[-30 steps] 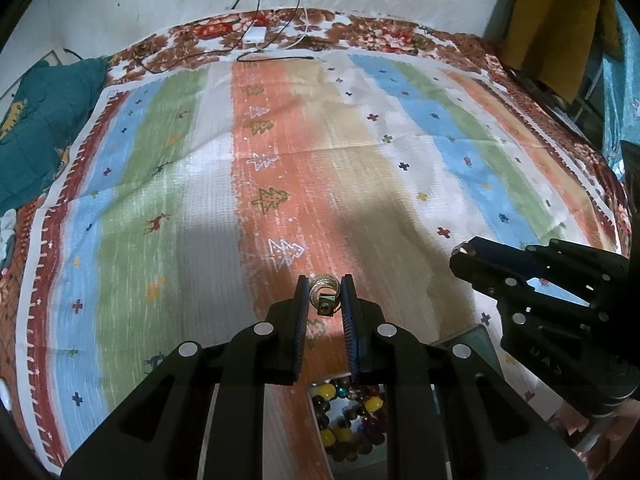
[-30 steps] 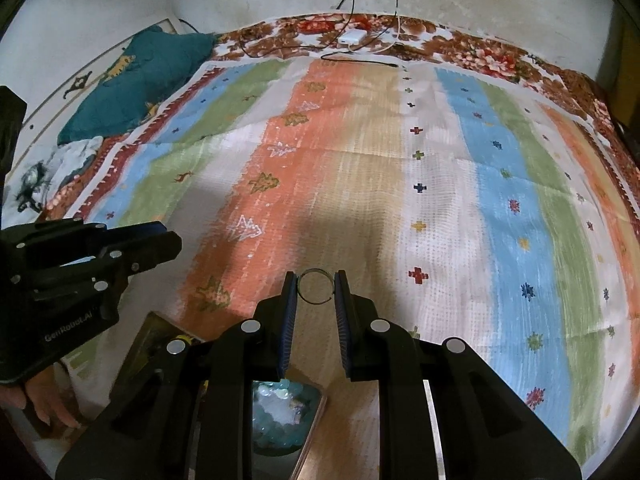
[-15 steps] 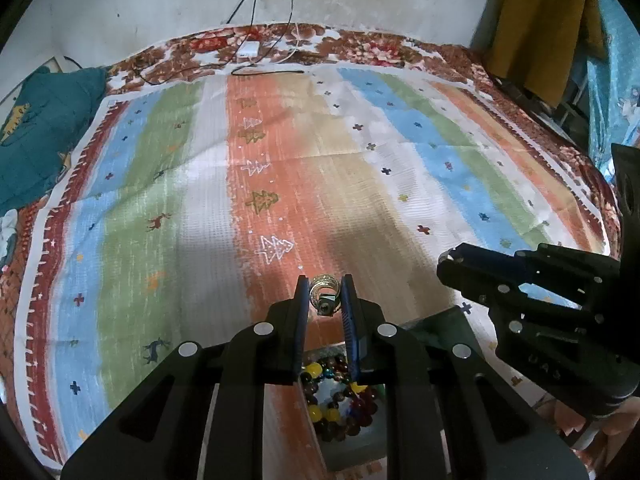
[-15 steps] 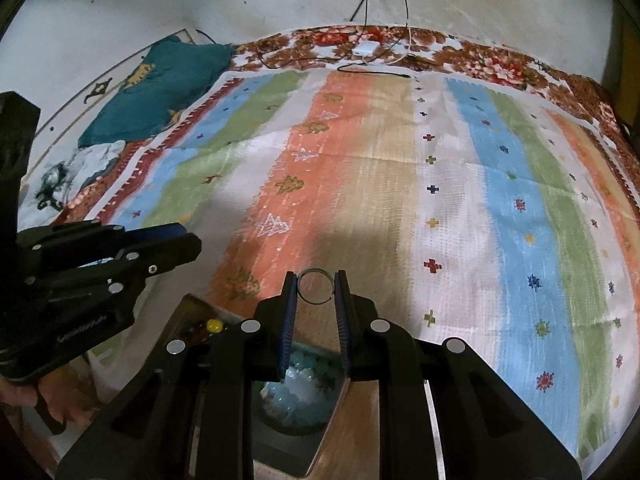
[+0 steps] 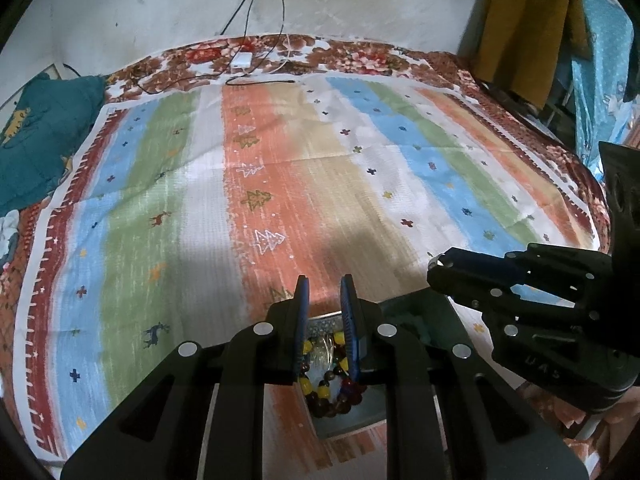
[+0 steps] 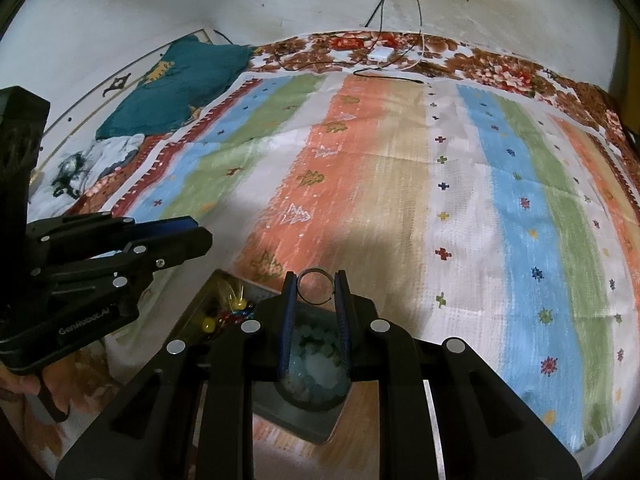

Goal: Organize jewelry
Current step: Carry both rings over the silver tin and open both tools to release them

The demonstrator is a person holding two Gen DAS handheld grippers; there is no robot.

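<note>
My left gripper (image 5: 324, 292) is open and empty above a grey jewelry tray (image 5: 356, 420). Under it lies a bracelet of yellow, red and dark beads (image 5: 332, 390) with a pale coiled piece (image 5: 326, 350) inside it. My right gripper (image 6: 316, 286) is shut on a thin metal ring (image 6: 316, 276) held between its tips. Below it, pale blue-green beads (image 6: 316, 368) fill a tray compartment (image 6: 296, 416). The yellow and red beads (image 6: 224, 314) show to its left. Each gripper shows in the other's view, the right one (image 5: 440, 266) and the left one (image 6: 202, 236).
The tray sits near the front edge of a striped bedspread (image 5: 280, 168) covering the bed. A white charger with cables (image 5: 242, 60) lies at the far end. A teal pillow (image 6: 176, 80) is at the left, hanging cloths (image 5: 524, 24) at the right.
My left gripper has let go of the small gold coiled piece, which now lies in the bead compartment. Both grippers have drawn back over the tray. The right gripper still holds the ring.
</note>
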